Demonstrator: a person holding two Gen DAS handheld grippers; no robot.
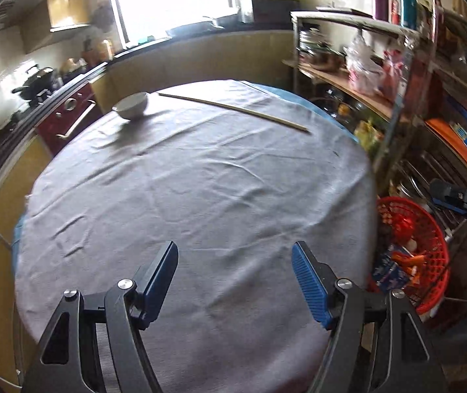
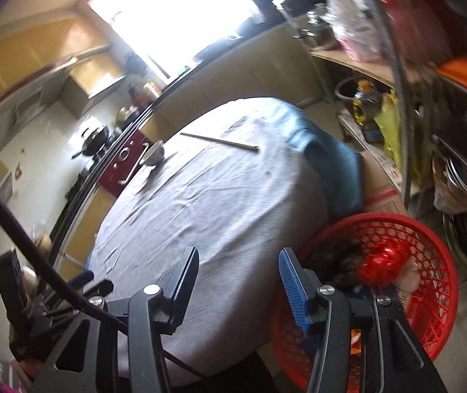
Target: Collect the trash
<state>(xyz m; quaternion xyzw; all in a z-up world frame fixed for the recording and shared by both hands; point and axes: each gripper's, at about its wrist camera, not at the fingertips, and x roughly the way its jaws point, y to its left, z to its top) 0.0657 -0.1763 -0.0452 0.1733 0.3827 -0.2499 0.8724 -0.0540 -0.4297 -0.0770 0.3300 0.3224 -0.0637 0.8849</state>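
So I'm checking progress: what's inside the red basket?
The red basket holds a shiny red wrapper, something pale, and blue and orange packets. Its bottom is covered by the right gripper.

One white bowl (image 1: 132,105) and one pair of chopsticks (image 1: 233,107) are lying far ahead of the gripper, one red basket (image 1: 430,252) sitting to its right.

Basket (image 2: 430,245) contents blurred, perhaps wrappers.

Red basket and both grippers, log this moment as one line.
left gripper: open, empty | right gripper: open, empty | red basket: holds trash, beside table
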